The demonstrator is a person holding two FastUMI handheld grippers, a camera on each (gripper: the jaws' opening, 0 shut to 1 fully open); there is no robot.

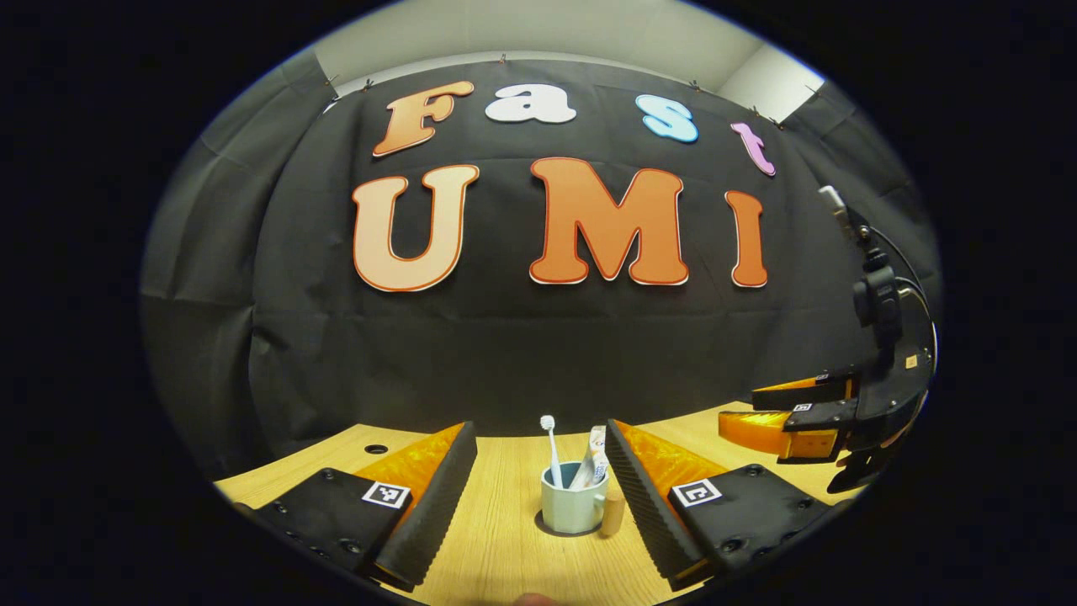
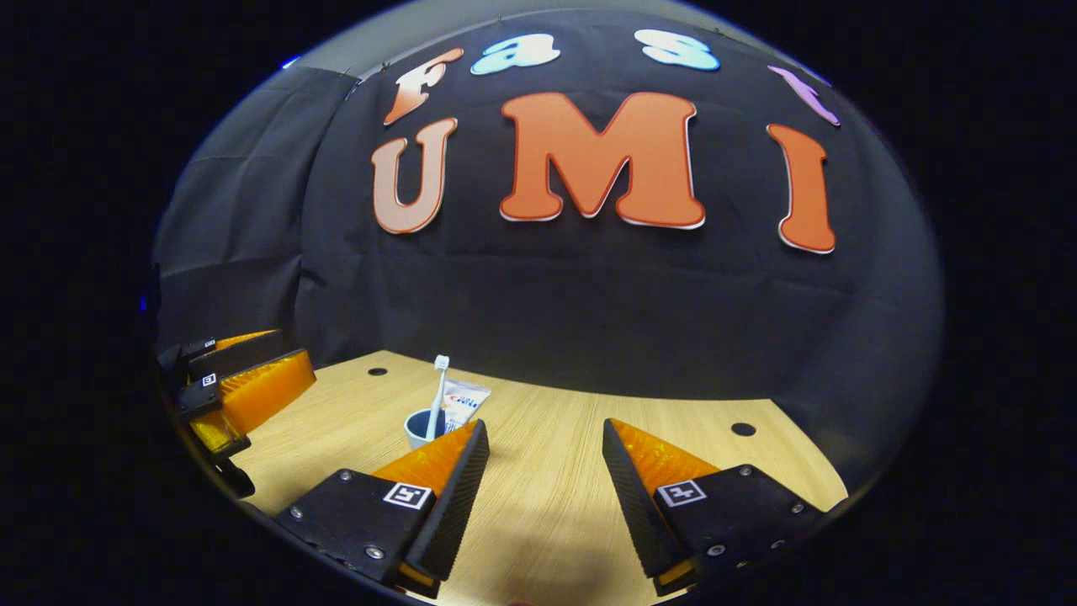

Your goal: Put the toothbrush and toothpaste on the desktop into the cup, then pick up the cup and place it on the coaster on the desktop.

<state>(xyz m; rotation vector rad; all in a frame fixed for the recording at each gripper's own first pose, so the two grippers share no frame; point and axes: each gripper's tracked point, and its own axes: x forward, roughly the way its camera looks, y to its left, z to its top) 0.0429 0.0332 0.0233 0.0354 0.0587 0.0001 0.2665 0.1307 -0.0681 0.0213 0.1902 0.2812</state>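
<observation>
In the left gripper view, a pale blue-green cup (image 1: 573, 507) stood upright on the wooden desktop (image 1: 496, 539), holding a white toothbrush (image 1: 552, 453) with its bristles up and a toothpaste tube (image 1: 596, 458) leaning beside it. A small wooden piece showed just right of the cup, touching or nearly touching it; whether it was the coaster could not be told. The left gripper (image 1: 540, 488) was spread wide and held nothing, the cup standing between its fingers but clear of both. Far right, the right gripper (image 1: 787, 418) hung above the desktop. In the right gripper view, the cup (image 2: 423, 429) stood farther off to the left, its lower part hidden behind the right gripper's (image 2: 545, 480) finger. That gripper was wide open and empty. The left gripper (image 2: 231, 389) appeared at the left edge, partly cut off.
</observation>
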